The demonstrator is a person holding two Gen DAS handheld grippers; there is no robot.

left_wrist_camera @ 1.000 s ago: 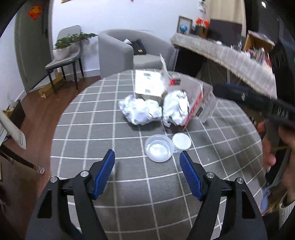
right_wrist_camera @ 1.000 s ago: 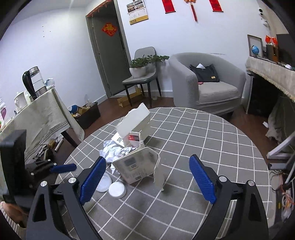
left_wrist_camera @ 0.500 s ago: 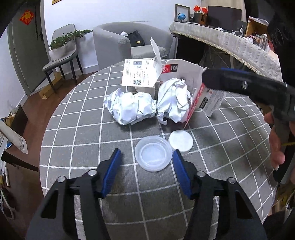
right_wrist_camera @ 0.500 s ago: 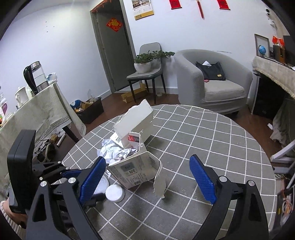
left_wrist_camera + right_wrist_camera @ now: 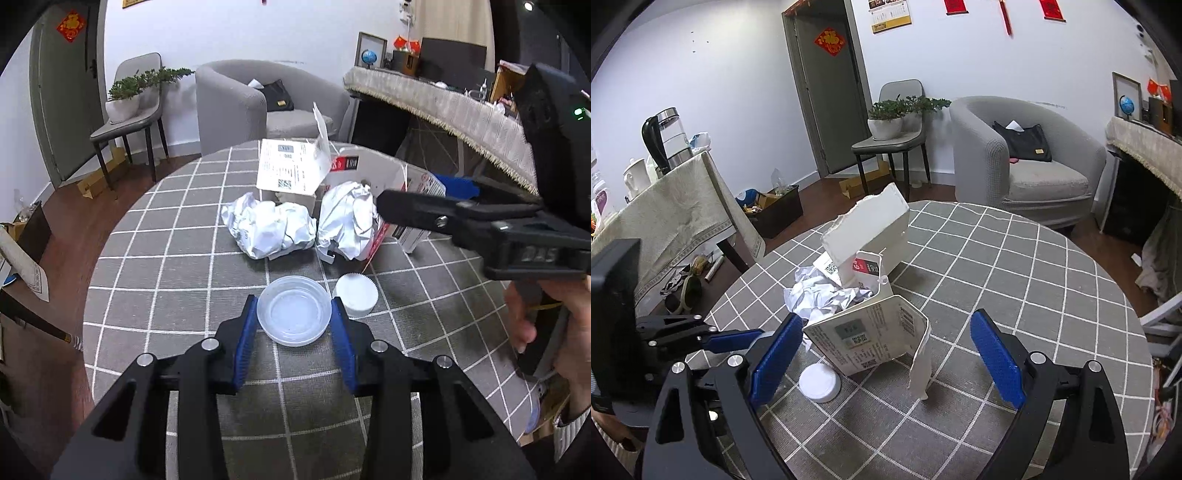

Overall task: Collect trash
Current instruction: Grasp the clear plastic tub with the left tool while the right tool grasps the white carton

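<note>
Left wrist view, left hand-held gripper [image 5: 294, 314] closing around clear lid [image 5: 294, 310], box print unreadable.

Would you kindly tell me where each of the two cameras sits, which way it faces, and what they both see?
Left wrist: on the left tool, looking down along its closing fingers at the clear round plastic lid between them; the right tool and a hand show.
Right wrist: on the right tool, facing the torn white cardboard box; the left tool shows too.
Shared: grey checked round table, crumpled white paper, white ribbed cap.
</note>
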